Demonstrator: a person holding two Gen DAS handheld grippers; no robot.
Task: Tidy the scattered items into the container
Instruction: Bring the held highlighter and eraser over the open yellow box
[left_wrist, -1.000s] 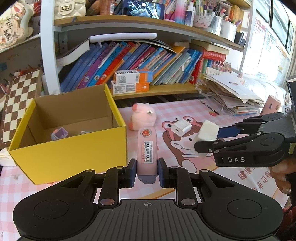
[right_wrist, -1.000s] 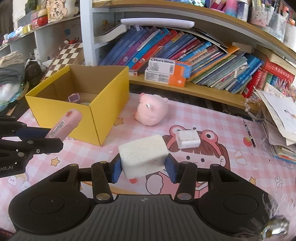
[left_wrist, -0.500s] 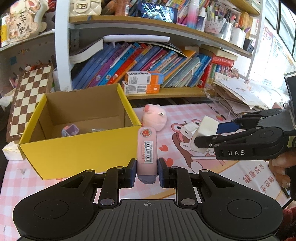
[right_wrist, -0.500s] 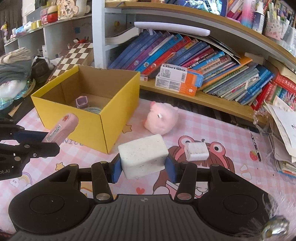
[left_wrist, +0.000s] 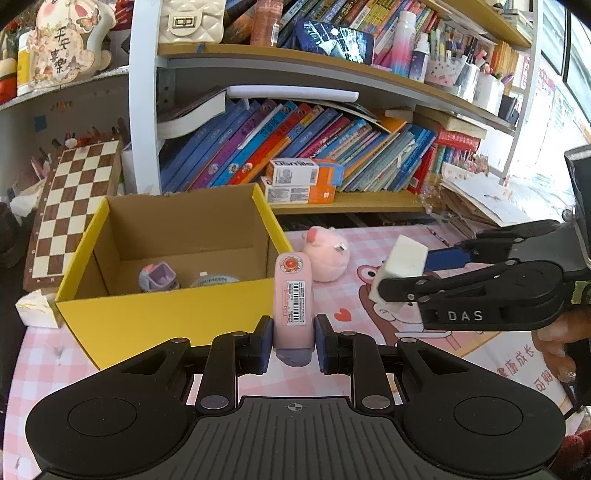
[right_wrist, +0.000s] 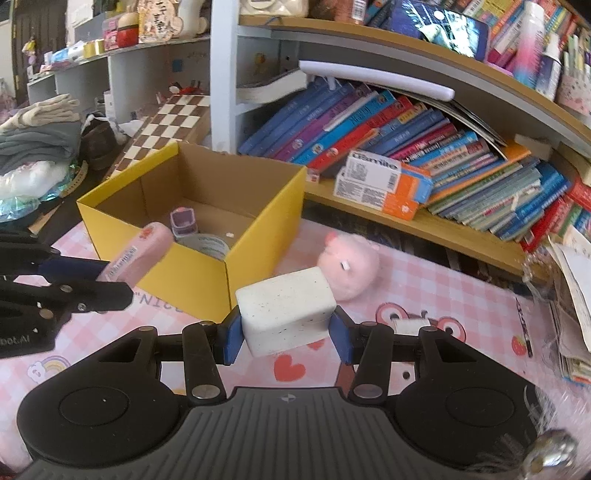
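Note:
My left gripper (left_wrist: 293, 341) is shut on a pink tube (left_wrist: 293, 295) with a barcode label, held just in front of the yellow cardboard box (left_wrist: 162, 321). That box holds a small purple cup (left_wrist: 158, 277) and a round tin (left_wrist: 214, 280). My right gripper (right_wrist: 288, 334) is shut on a white speckled block (right_wrist: 286, 304), above the pink mat to the right of the box (right_wrist: 195, 269). The left gripper's pink tube (right_wrist: 138, 254) shows at the left of the right wrist view. A pink plush pig (right_wrist: 351, 264) and a small white charger (right_wrist: 408, 326) lie on the mat.
A bookshelf (left_wrist: 332, 203) full of slanted books and two orange-white cartons (left_wrist: 301, 181) stands behind the mat. A chessboard (left_wrist: 74, 203) leans at the left. Loose papers (right_wrist: 570, 295) pile up at the right edge. A person's fingers (left_wrist: 557, 339) grip the right tool.
Both grippers have risen a little and moved toward the box with their loads; the box interior shows more fully, and the charger is now partly hidden behind the right gripper's finger.

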